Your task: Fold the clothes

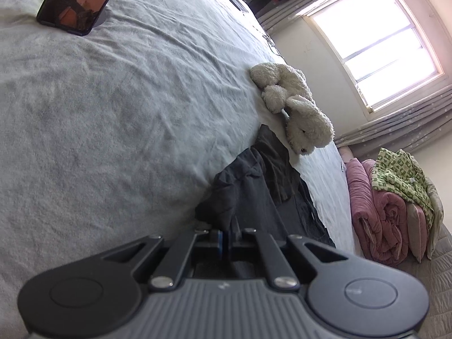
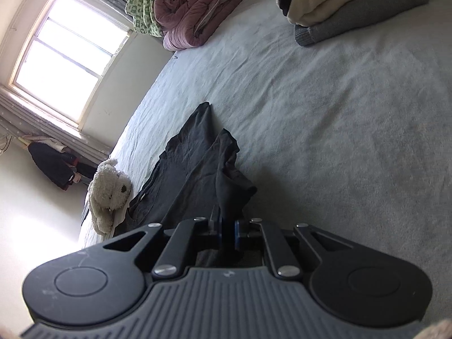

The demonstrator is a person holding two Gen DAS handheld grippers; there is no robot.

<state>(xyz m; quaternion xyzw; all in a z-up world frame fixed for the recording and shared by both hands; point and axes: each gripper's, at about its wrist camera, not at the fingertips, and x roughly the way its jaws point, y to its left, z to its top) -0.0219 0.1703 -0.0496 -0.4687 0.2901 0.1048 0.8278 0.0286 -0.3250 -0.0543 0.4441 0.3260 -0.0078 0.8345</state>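
A dark grey garment (image 1: pixel 254 186) lies stretched and bunched over the pale grey bed sheet (image 1: pixel 113 118). My left gripper (image 1: pixel 226 240) is shut on one edge of it, the cloth pinched between the blue pads. In the right wrist view the same dark grey garment (image 2: pixel 197 169) runs away from me toward the bed's far edge, with two pointed corners lying on the bed sheet (image 2: pixel 325 141). My right gripper (image 2: pixel 227 233) is shut on another edge of the cloth. Both views are tilted sideways.
A white plush toy (image 1: pixel 293 110) (image 2: pixel 108 195) lies next to the garment. A phone (image 1: pixel 77 0) rests on the sheet. Rolled pink bedding (image 1: pixel 378 212) (image 2: pixel 195 8) and a green patterned cloth (image 1: pixel 401 175) sit at the bed's end. Folded cream and grey clothes (image 2: pixel 353 5) are stacked. A bright window (image 1: pixel 375 42) is behind.
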